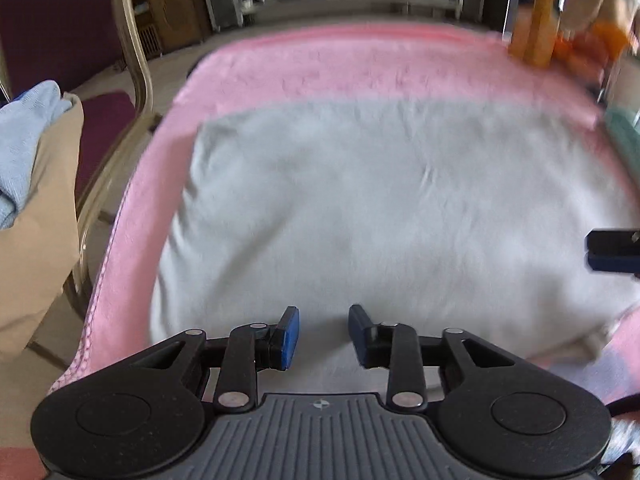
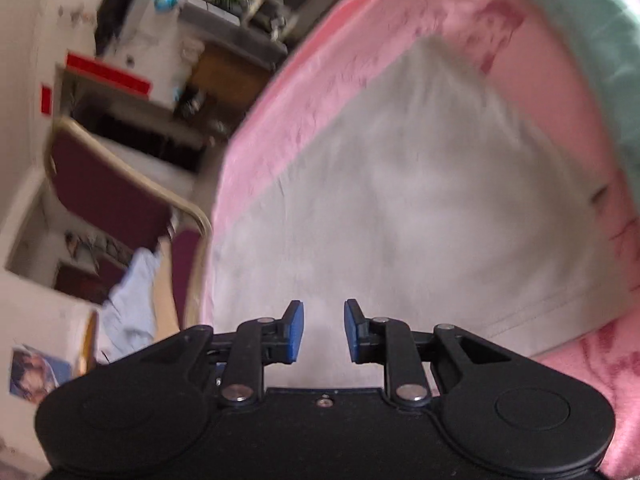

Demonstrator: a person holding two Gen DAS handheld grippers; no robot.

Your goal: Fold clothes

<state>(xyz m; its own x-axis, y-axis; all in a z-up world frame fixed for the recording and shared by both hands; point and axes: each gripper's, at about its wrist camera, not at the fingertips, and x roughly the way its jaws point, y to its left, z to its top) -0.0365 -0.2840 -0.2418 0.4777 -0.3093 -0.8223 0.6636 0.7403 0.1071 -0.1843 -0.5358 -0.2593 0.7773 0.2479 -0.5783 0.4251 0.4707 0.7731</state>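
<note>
Left gripper (image 1: 323,336): jaws parted, nothing between the pads, held low over the near edge of the grey garment (image 1: 380,216), pointing straight across it. Right gripper (image 2: 324,332): jaws also parted and empty, over the same garment, camera rolled so the bed runs diagonally in its view; its tip (image 1: 614,256) shows at the right edge of the left view, pads close together from that angle, above the garment's right side.

Garment lies flat on the pink blanket (image 1: 340,64), roughly rectangular, mild wrinkles, both views motion-blurred. Far edge straight, with a band of bare blanket beyond. Left edge sits just inside the blanket's left border. Near right corner looks bunched.

Left of the bed: chair (image 1: 136,60), close to the blanket edge, carrying tan cloth (image 1: 44,216) and blue cloth (image 1: 28,140). Teal fabric (image 2: 592,40) lies on the blanket beyond the garment's right edge. Orange items (image 1: 560,32) at the far right corner, too blurred to identify
</note>
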